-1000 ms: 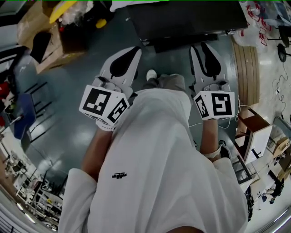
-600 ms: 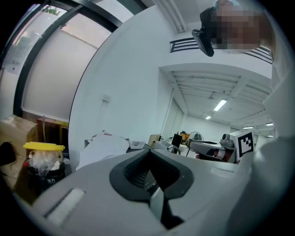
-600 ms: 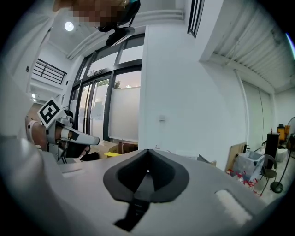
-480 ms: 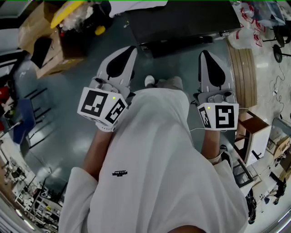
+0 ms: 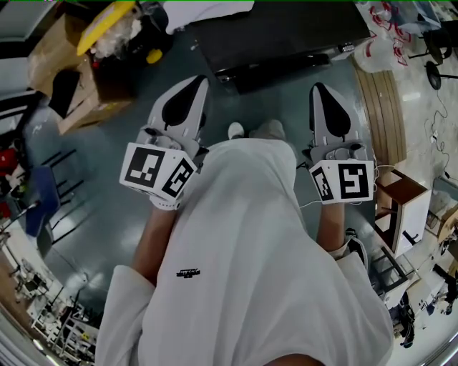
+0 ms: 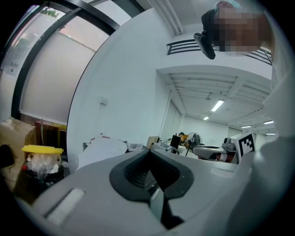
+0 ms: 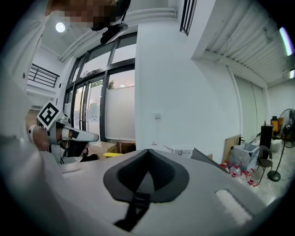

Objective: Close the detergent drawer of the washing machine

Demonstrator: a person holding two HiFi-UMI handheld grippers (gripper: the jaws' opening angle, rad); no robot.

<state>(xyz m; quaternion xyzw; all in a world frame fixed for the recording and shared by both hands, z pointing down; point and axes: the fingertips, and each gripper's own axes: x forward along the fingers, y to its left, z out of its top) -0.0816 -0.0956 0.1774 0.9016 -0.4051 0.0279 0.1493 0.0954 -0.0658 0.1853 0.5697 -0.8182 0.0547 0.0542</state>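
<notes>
In the head view I look down on a person in a white shirt who holds both grippers out level over a grey floor. My left gripper (image 5: 198, 81) is shut with nothing in it; its own view shows the jaws meeting at the tip (image 6: 148, 151). The right gripper (image 5: 320, 87) is also shut and empty, its dark pads together (image 7: 148, 150). A dark flat-topped unit (image 5: 286, 32) stands ahead of both, a little beyond the tips and untouched. No detergent drawer can be made out in any view.
Cardboard boxes (image 5: 68, 68) and a bin with a yellow lid (image 5: 107, 16) stand at the far left. A round wooden piece (image 5: 386, 100), plastic bags (image 5: 376, 48) and a small wooden box (image 5: 397, 204) line the right side. A shoe (image 5: 237, 131) shows between the grippers.
The right gripper's jaws, open a second ago, have closed on nothing. Both grippers have drifted slightly up the picture, toward the dark unit.
</notes>
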